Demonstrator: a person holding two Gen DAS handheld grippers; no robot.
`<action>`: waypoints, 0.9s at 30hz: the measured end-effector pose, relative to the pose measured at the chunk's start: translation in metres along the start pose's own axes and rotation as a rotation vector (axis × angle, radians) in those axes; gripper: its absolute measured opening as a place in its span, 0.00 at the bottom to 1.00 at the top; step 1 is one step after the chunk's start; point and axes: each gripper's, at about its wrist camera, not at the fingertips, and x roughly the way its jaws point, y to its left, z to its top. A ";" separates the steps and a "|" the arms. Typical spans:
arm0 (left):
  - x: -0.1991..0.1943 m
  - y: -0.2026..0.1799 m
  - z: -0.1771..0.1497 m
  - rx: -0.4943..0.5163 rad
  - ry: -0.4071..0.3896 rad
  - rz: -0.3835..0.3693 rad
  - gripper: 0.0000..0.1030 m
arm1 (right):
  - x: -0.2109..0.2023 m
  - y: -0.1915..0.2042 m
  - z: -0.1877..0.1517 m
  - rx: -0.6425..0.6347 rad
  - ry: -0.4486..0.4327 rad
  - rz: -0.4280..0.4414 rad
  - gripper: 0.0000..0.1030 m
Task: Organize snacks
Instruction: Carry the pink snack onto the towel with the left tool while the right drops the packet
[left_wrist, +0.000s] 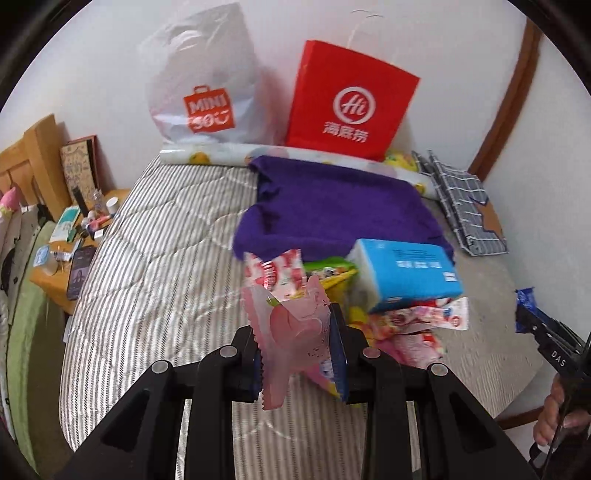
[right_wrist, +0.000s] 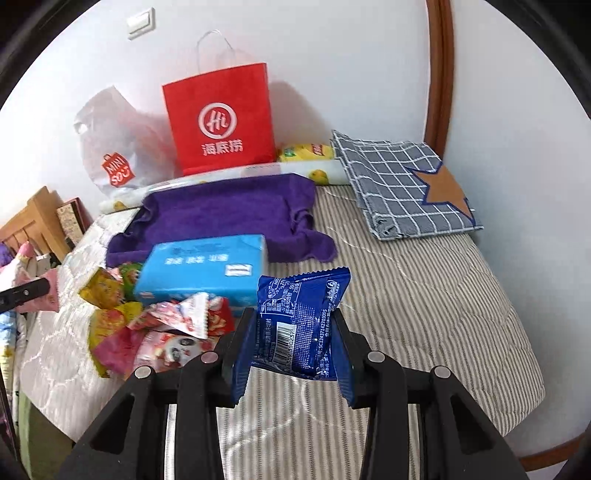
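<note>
My left gripper (left_wrist: 295, 332) is shut on a pink snack packet (left_wrist: 291, 339) and holds it above the striped bed (left_wrist: 147, 258). My right gripper (right_wrist: 291, 325) is shut on a blue snack packet (right_wrist: 301, 317), held above the bed; it also shows at the right edge of the left wrist view (left_wrist: 526, 306). A pile of loose snack packets (right_wrist: 155, 328) lies on the bed beside a blue tissue pack (right_wrist: 203, 269). The pile (left_wrist: 413, 325) and tissue pack (left_wrist: 406, 273) sit just beyond the left gripper. A purple towel (right_wrist: 221, 218) lies behind them.
A red paper bag (right_wrist: 221, 118) and a white plastic bag (right_wrist: 114, 147) stand against the wall. A folded checked cloth (right_wrist: 402, 184) lies at the back right. A rolled mat (right_wrist: 258, 173) and a yellow packet (right_wrist: 306, 151) lie along the wall. A cluttered wooden nightstand (left_wrist: 74, 236) stands left.
</note>
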 end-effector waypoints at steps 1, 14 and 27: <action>-0.001 -0.004 0.001 0.006 -0.004 -0.007 0.28 | -0.001 0.003 0.003 -0.002 -0.002 0.007 0.36; 0.008 -0.044 0.037 0.028 -0.002 -0.102 0.28 | 0.006 0.024 0.052 -0.044 -0.047 0.049 0.35; 0.055 -0.055 0.093 0.066 0.020 -0.165 0.28 | 0.059 0.018 0.096 -0.011 -0.040 0.038 0.36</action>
